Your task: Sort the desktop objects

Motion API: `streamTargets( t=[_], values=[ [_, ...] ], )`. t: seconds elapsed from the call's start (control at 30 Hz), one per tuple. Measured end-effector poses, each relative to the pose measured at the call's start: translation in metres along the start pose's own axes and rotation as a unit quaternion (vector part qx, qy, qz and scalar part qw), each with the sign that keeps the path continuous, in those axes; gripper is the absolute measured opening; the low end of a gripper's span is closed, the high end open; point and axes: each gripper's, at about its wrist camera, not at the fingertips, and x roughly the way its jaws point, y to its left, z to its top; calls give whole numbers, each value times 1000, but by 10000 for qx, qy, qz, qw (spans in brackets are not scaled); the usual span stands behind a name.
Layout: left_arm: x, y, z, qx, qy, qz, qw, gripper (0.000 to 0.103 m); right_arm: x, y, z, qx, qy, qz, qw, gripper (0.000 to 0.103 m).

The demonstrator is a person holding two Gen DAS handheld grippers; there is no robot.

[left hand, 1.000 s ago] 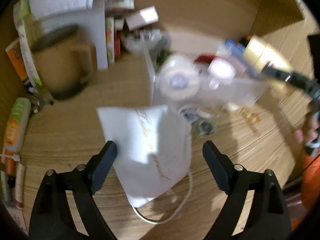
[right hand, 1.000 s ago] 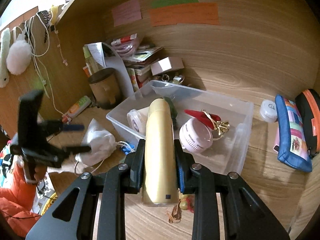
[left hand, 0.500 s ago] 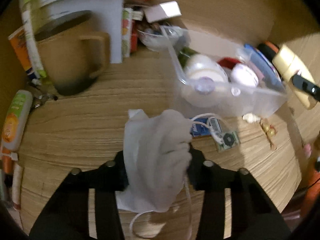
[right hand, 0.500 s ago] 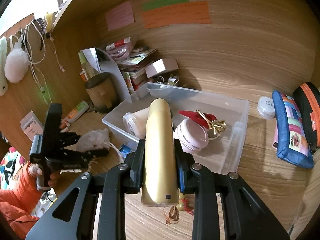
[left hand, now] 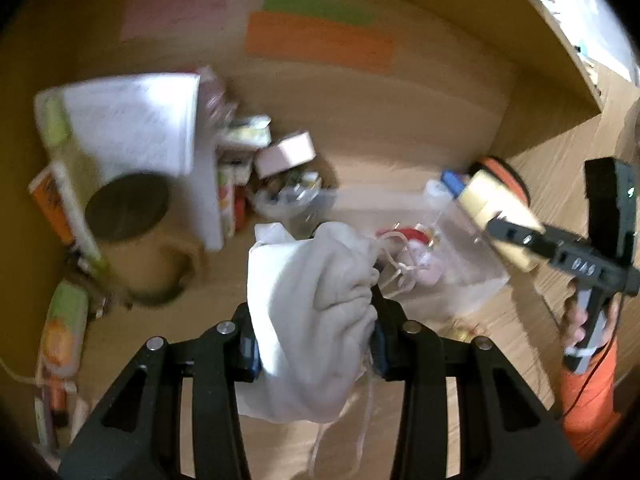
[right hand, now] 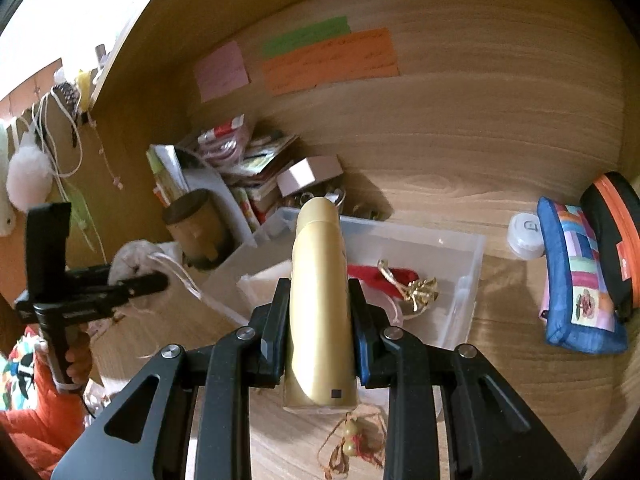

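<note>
The left gripper (left hand: 314, 334) pinches a white drawstring pouch (left hand: 308, 312) at centre frame, lifted off the desk, cords dangling below. The right gripper (right hand: 320, 320) clamps a gold bottle (right hand: 318, 312) above the clear bin (right hand: 468, 300) at mid-frame. Risk, as I judge it: the loose cords could snag the bin's rim, or the soft cloth could slip from the grip.

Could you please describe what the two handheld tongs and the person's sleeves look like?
Both the left tongs and right tongs are matte black, with cut-out linkage arms, silver rivets and blue pads on the fingers. Each has a black pistol handle. The sleeves are orange.
</note>
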Motion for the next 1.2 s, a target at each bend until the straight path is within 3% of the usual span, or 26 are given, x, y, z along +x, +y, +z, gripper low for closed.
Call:
streamTargets(
  t=[0.3,0.5,0.83,1.2],
  values=[
    [52,-38,41,177,177,-296,9992,40,23,-14,10,195,-15,-179,9996,24],
    [93,-55,52,242,446,-394,9979,40,39,-28,6,347,45,-559,9978,24],
    [156,-65,47,244,900,-407,9948,40,58,-38,-4,205,250,-1065,9938,24],
    [169,-75,37,500,1019,-309,9931,45,72,-34,-12,-68,481,-1411,9888,24]
  ],
)
